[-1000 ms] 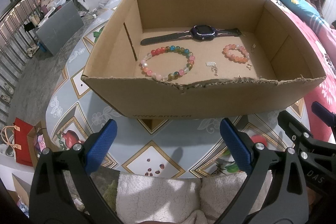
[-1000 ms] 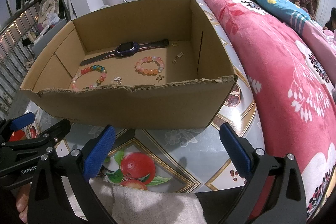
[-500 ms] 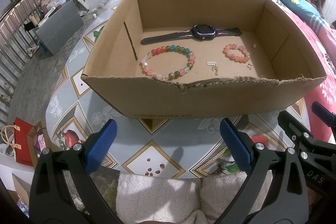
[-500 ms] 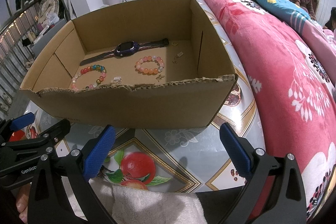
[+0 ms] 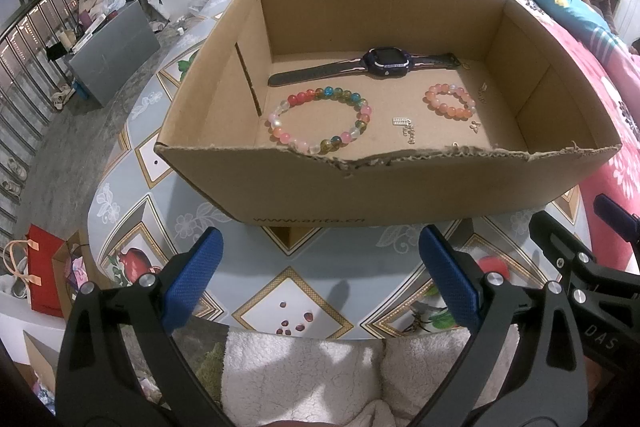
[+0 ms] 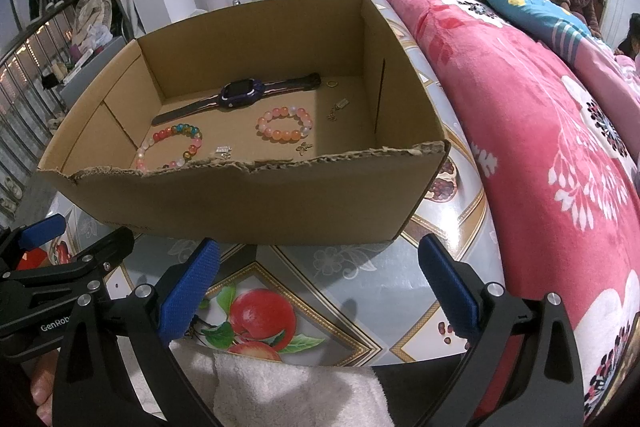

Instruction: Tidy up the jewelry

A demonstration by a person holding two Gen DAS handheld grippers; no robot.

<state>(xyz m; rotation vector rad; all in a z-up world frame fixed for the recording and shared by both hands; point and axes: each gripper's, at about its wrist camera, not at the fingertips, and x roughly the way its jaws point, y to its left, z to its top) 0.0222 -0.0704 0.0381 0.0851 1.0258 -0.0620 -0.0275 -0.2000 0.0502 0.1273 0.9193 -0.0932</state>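
An open cardboard box stands on the patterned table. Inside lie a dark smartwatch, a multicoloured bead bracelet, a smaller pink-orange bead bracelet, and small metal charms. My left gripper is open and empty, in front of the box's near wall. My right gripper is open and empty, also in front of the box, to the right of the left one.
The table has a fruit-print cover. A pink floral blanket lies along the right side. A white fleece cloth is at the near edge. A grey box and a red bag sit on the floor at left.
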